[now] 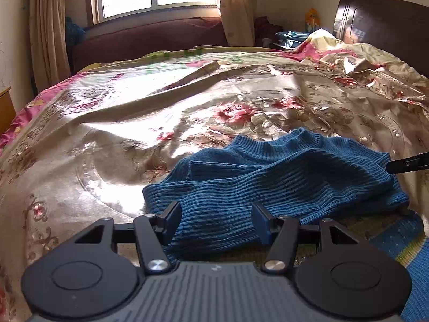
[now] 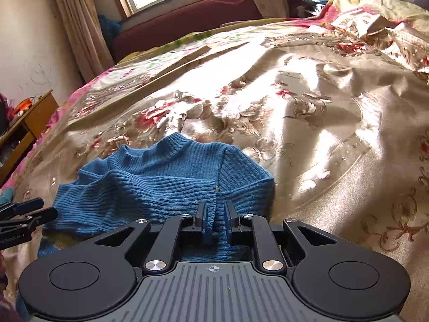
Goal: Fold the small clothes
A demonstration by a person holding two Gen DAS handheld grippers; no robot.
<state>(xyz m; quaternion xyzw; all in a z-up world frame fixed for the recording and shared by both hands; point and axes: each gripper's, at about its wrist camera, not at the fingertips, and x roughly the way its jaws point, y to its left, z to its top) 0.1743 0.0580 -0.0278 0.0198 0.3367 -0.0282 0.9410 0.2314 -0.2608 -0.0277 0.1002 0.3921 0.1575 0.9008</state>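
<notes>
Your right gripper (image 2: 215, 218), jaws narrowly apart around a sleeve fold of the blue ribbed knit sweater (image 2: 161, 185) lying near on the floral satin bedspread (image 2: 335, 107), may let the fold spring back.

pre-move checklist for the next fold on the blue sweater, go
1. Blue sweater lying on the bedspread: ok.
2. Sleeves folded in over the body: ok, though the fabric is rumpled.
3. Right tongs clear of the knit: not ok, a bunched fold sits between the fingers; whether the pads still pinch it, cannot tell.
4. Left tongs open: ok, nothing gripped, sweater hem lies beneath them.
5. Bare bedspread beyond the collar for the fold: ok.
6. Striped garment under the sweater's near edge: cannot tell.
</notes>
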